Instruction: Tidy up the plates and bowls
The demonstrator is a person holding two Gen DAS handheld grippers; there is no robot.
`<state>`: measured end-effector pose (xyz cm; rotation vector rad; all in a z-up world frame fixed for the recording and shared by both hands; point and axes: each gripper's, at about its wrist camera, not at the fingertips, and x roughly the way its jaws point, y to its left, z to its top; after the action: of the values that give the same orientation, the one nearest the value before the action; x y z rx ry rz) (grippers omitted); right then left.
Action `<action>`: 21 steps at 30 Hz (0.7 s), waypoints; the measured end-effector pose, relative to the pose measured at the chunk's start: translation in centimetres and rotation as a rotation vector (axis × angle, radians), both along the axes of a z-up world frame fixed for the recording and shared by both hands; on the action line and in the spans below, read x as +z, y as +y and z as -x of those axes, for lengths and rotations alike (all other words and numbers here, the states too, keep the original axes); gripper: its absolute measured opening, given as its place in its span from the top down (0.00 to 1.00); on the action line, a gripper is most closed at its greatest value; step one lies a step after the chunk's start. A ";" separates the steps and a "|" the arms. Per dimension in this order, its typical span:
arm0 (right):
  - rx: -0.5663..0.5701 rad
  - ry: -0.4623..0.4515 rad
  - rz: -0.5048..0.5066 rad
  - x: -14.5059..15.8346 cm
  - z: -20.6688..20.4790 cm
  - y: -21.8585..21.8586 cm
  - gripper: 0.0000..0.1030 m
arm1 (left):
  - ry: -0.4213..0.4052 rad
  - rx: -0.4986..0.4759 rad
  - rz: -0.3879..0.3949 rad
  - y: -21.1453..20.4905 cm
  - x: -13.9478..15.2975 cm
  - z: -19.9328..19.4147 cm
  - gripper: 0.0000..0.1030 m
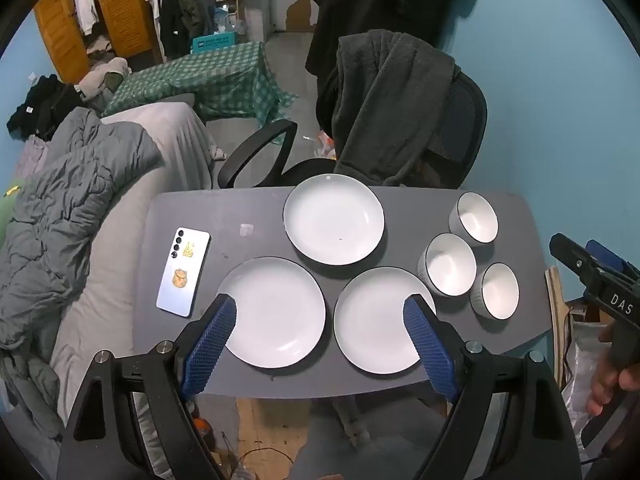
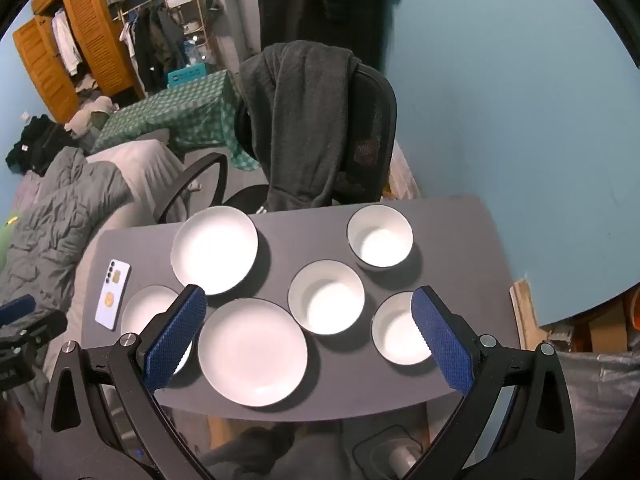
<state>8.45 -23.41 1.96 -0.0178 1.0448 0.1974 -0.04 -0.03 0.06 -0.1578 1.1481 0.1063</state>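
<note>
Three white plates lie apart on the grey table (image 1: 256,208): a far plate (image 1: 334,219), a near left plate (image 1: 276,312) and a near right plate (image 1: 380,320). Three white bowls stand to their right: far bowl (image 1: 476,218), middle bowl (image 1: 450,264), near bowl (image 1: 498,290). My left gripper (image 1: 320,312) is open and empty, above the two near plates. My right gripper (image 2: 308,308) is open and empty, above the near right plate (image 2: 252,352), the middle bowl (image 2: 326,297) and the near bowl (image 2: 400,330). The right gripper's body also shows at the right edge of the left wrist view (image 1: 600,280).
A white phone (image 1: 184,272) lies on the table's left side. A black office chair draped with a dark garment (image 1: 392,108) stands behind the table. A bed with a grey quilt (image 1: 72,208) is at the left. A blue wall (image 2: 500,100) is at the right.
</note>
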 end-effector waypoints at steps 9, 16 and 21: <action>0.007 0.003 0.000 -0.1 0.4 0.2 0.02 | -0.002 0.023 0.001 -1.3 -0.4 -0.1 0.16; 0.026 0.013 0.001 -0.3 0.5 0.1 0.02 | 0.009 0.041 -0.007 -0.4 0.2 -0.2 0.16; 0.033 0.020 -0.005 -0.5 0.3 0.2 0.02 | 0.009 0.047 -0.006 -0.4 0.5 0.1 0.16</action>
<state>8.17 -23.26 1.45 -0.0280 1.0647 0.2305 -0.09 -0.40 0.54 -0.1794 1.1536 0.1523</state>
